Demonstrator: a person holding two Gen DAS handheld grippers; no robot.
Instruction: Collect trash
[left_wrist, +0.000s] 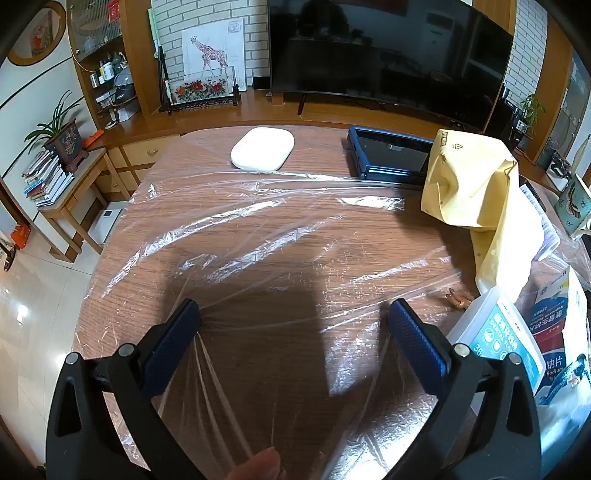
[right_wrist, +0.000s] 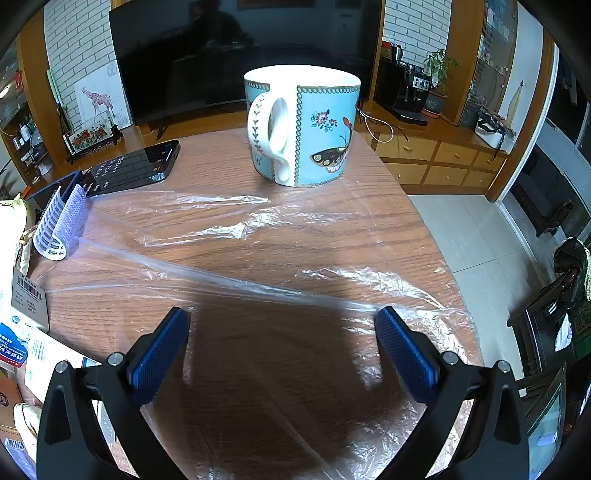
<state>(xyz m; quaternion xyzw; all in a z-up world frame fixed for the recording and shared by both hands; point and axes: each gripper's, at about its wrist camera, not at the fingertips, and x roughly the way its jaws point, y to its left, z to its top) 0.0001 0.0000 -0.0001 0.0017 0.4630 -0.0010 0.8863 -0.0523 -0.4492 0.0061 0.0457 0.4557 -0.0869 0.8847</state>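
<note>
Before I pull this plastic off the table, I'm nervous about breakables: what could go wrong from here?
1. The mug seems to stand at the far edge of the clear plastic sheet; dragging the film could tip it.
2. The phone lies beside the film and might slide.
3. Both grippers, left gripper and right gripper, are open, so the thin film may slip from the fingers.
</note>
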